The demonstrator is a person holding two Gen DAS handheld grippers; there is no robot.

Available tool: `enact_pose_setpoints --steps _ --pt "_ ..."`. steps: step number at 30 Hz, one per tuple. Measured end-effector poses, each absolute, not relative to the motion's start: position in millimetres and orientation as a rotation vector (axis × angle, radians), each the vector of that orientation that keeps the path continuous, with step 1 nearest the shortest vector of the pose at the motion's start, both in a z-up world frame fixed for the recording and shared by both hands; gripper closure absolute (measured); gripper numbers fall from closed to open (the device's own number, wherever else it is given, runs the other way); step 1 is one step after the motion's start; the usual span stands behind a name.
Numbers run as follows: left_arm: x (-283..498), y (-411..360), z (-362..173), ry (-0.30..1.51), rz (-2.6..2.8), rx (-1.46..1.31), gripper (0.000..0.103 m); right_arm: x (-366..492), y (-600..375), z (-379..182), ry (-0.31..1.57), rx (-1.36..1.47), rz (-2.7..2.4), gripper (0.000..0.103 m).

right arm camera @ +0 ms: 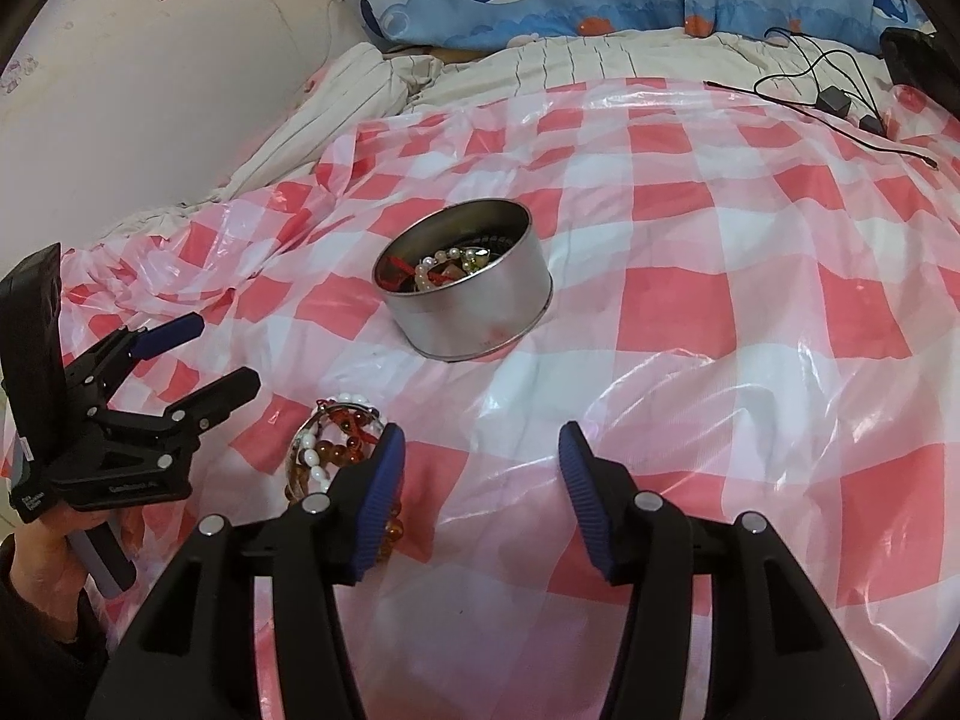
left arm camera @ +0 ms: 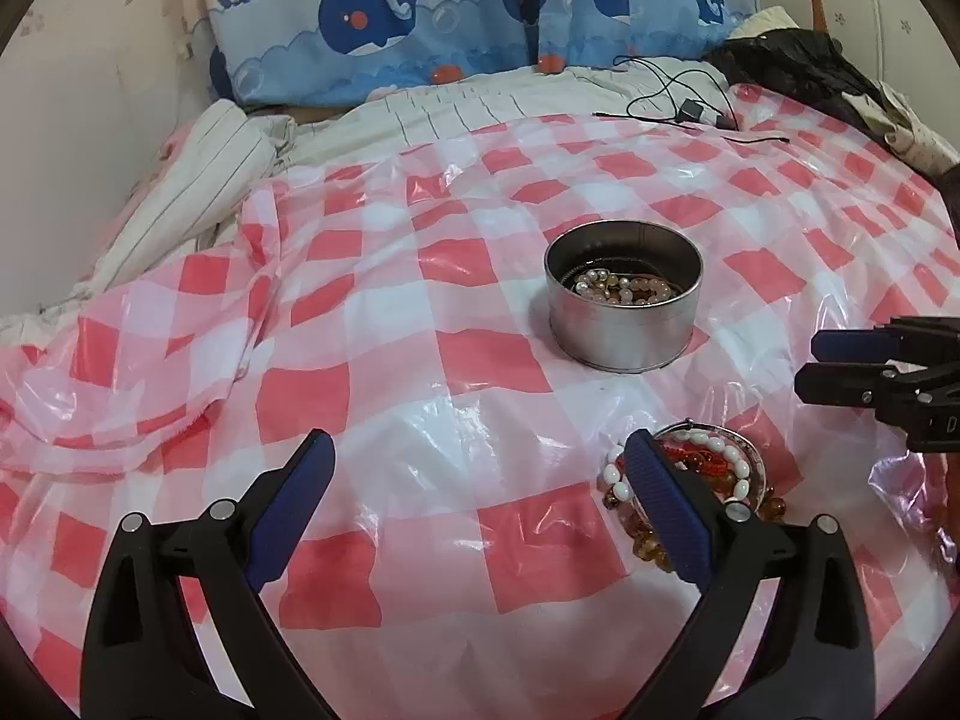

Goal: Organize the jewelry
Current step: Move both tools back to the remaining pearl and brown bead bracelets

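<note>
A round metal tin (left arm camera: 624, 324) stands on the red-and-white checked plastic sheet (left arm camera: 420, 312) and holds pearl and bead jewelry (left arm camera: 624, 288); it also shows in the right wrist view (right arm camera: 474, 312). A pile of bracelets (left arm camera: 714, 468), white, amber and red beads, lies in front of the tin, also in the right wrist view (right arm camera: 336, 450). My left gripper (left arm camera: 480, 468) is open and empty, its right finger just left of the pile. My right gripper (right arm camera: 480, 456) is open and empty, to the right of the pile; it shows in the left wrist view (left arm camera: 810, 366).
The sheet covers a bed with a striped blanket (left arm camera: 198, 180) and whale-print pillows (left arm camera: 456, 18) at the back. Black cables with an adapter (left arm camera: 684, 102) lie at the far right. A dark garment (left arm camera: 798, 60) lies at the back right. A wall (right arm camera: 150, 96) runs along the left.
</note>
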State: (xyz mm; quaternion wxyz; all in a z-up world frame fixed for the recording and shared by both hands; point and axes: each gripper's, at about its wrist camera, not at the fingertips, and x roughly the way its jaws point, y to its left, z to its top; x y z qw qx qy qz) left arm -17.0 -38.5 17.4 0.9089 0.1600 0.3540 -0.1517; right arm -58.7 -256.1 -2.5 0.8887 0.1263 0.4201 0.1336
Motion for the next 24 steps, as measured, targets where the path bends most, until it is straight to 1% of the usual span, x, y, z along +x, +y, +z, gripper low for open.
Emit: enact_pose_setpoints --steps 17,21,23,24 --pt "-24 -47 18 0.720 -0.338 0.386 0.010 -60 -254 -3 0.874 0.255 0.283 0.050" --pt "-23 -47 16 0.779 -0.488 0.269 0.010 -60 -254 -3 0.871 0.251 0.280 0.050" --pt "-24 -49 12 0.822 -0.580 0.206 0.016 -60 -254 -3 0.874 0.251 0.273 0.050" --pt "-25 -53 8 0.843 -0.616 0.200 0.023 -60 -255 -3 0.877 0.250 0.269 0.050"
